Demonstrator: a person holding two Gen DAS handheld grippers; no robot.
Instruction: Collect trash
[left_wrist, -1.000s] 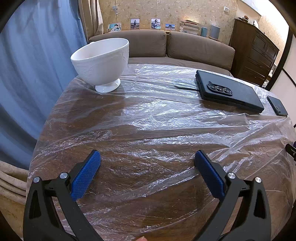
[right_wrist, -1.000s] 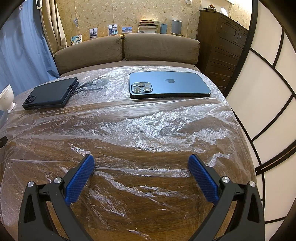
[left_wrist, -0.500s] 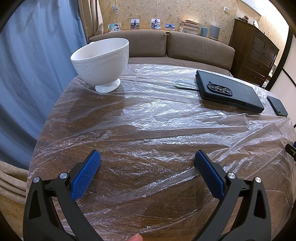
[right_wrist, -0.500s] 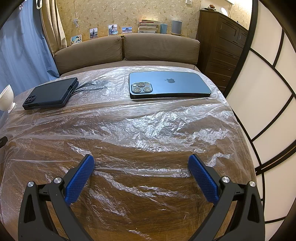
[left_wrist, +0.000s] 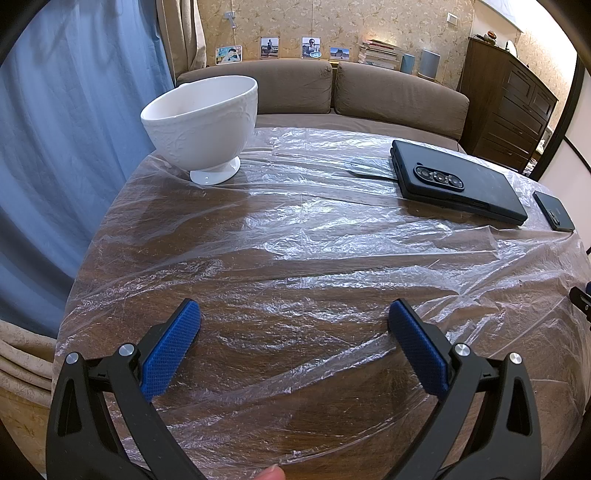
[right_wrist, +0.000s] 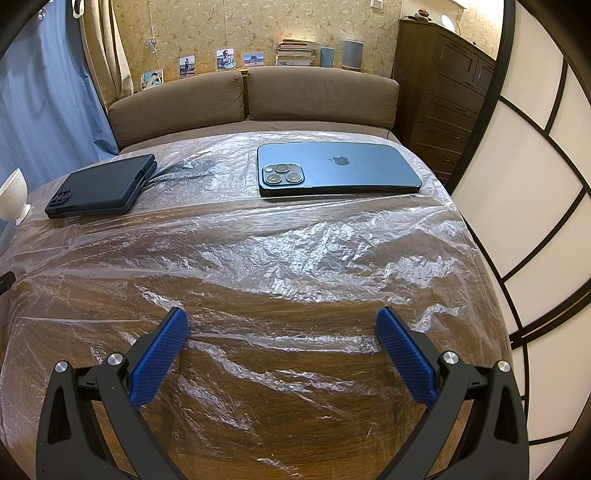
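Both grippers, left gripper (left_wrist: 293, 314) and right gripper (right_wrist: 282, 323), hover spread above plastic sheet (right_wrist: 295, 251).

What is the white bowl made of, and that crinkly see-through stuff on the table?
The white footed bowl looks like glazed ceramic: smooth, glossy, with raised patterns. The crinkly clear sheet looks like thin plastic film: it wrinkles, shines, and shows the brown wooden table through it.

White bowl (left_wrist: 201, 123), black phone (left_wrist: 458, 181), blue phone (right_wrist: 338, 168) – on table (left_wrist: 155, 229).
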